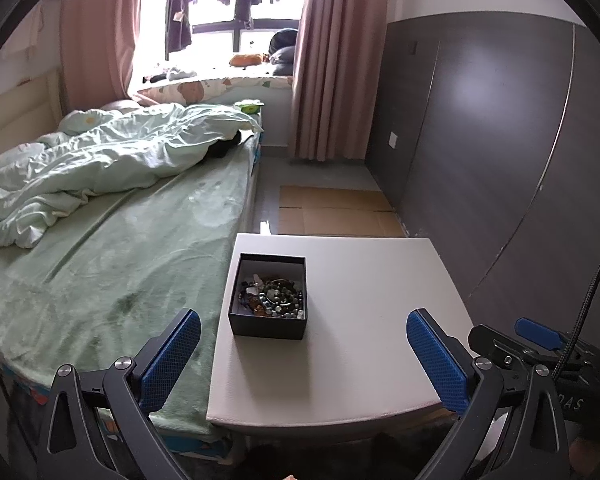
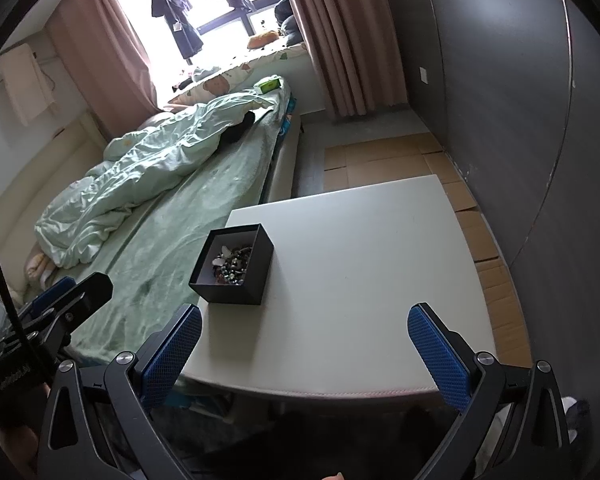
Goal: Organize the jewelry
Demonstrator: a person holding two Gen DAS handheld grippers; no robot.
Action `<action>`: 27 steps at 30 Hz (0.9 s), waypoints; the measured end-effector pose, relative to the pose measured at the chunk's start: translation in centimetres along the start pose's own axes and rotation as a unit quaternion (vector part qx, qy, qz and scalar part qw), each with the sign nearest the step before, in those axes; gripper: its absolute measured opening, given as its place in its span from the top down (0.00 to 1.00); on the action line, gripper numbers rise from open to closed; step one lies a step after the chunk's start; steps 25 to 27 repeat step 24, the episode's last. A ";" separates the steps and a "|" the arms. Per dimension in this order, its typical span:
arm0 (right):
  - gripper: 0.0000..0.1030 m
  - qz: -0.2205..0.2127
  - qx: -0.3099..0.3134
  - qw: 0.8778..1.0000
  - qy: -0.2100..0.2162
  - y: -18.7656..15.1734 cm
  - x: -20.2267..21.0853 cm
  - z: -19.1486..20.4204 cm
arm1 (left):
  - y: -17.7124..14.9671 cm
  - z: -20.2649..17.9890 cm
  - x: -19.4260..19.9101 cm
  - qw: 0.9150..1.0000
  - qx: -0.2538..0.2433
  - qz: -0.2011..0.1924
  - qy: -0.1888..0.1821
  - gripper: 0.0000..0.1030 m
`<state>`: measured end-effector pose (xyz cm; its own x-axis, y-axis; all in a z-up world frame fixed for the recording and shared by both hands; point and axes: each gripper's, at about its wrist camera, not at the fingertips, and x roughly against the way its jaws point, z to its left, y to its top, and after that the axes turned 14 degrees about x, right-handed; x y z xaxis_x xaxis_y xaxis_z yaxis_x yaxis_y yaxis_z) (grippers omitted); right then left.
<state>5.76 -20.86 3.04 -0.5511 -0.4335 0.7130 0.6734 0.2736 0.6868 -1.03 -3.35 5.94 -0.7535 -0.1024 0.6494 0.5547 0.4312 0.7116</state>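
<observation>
A small open black box [image 1: 269, 297] holding a tangle of beaded jewelry [image 1: 274, 298] stands near the left edge of a white table [image 1: 360, 320]. It also shows in the right wrist view [image 2: 233, 265], with the jewelry [image 2: 231, 265] inside. My left gripper [image 1: 303, 354] is open and empty, held above the table's near edge, short of the box. My right gripper [image 2: 305, 350] is open and empty, over the near edge, to the right of the box. The right gripper also shows at the right of the left wrist view [image 1: 536, 336].
A bed [image 1: 120, 248] with a green sheet and a crumpled quilt [image 1: 100, 160] runs along the table's left side. A dark wardrobe wall [image 1: 500, 140] stands to the right. Flattened cardboard [image 1: 336, 212] lies on the floor beyond the table. Curtains and a window are at the back.
</observation>
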 end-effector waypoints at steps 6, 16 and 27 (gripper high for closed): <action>0.00 -0.001 0.003 1.000 0.000 0.0 0.0 0.0 | -0.1 -0.1 0.1 1.000 0.002 -0.003 0.000 0.00; 0.00 0.002 0.002 1.000 -0.002 0.0 0.1 0.1 | -0.1 -0.1 0.0 1.000 0.002 0.001 -0.002 0.00; 0.00 0.006 0.000 1.000 -0.006 0.2 -0.2 -0.1 | 0.3 0.0 -0.3 1.000 0.001 0.000 -0.006 0.00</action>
